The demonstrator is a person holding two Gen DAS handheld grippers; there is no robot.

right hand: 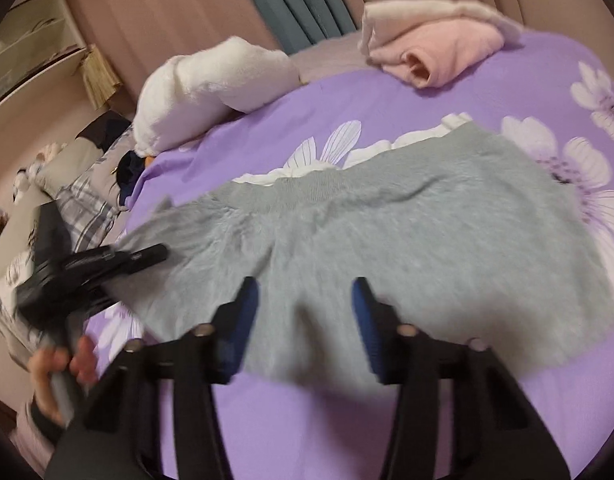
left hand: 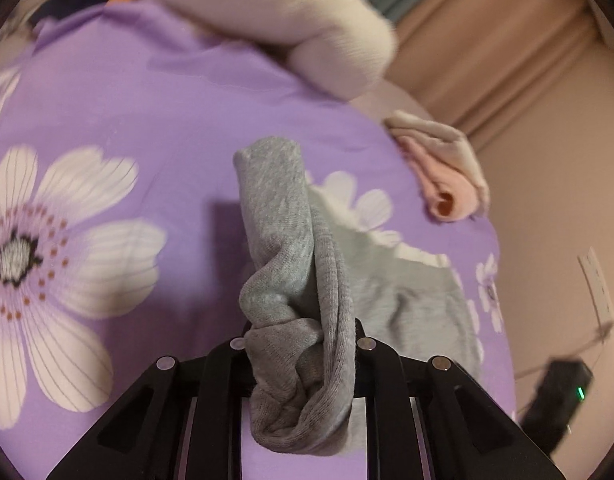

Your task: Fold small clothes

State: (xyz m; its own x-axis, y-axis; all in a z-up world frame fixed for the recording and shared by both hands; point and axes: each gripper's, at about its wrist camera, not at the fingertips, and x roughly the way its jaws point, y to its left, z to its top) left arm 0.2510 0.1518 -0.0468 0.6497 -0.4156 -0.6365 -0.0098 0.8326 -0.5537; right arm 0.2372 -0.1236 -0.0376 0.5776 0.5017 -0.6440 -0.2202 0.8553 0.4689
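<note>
A garment [right hand: 387,232] lies spread on the bedspread [right hand: 307,420], near the right gripper [right hand: 305,312]. Its left corner is bunched in the left gripper [right hand: 147,256] (lifted off the bed). Far right lies a folded pile [right hand: 439,48]; far left, a pillow [right hand: 211,88].

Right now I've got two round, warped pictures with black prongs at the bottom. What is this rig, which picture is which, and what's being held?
There is no robot arm: a person carries a two-finger gripper in each hand, each with a fisheye camera looking along its fingers.

The left wrist view shows the left gripper shut on a bunched edge of the grey garment.

The right wrist view shows the right gripper, blue pads apart over the same garment, which is spread on the purple flowered bedcover; I cannot tell whether the pads touch it. The left gripper is at that view's left edge.

Also on the bed: folded pink clothes and a white plush item.
</note>
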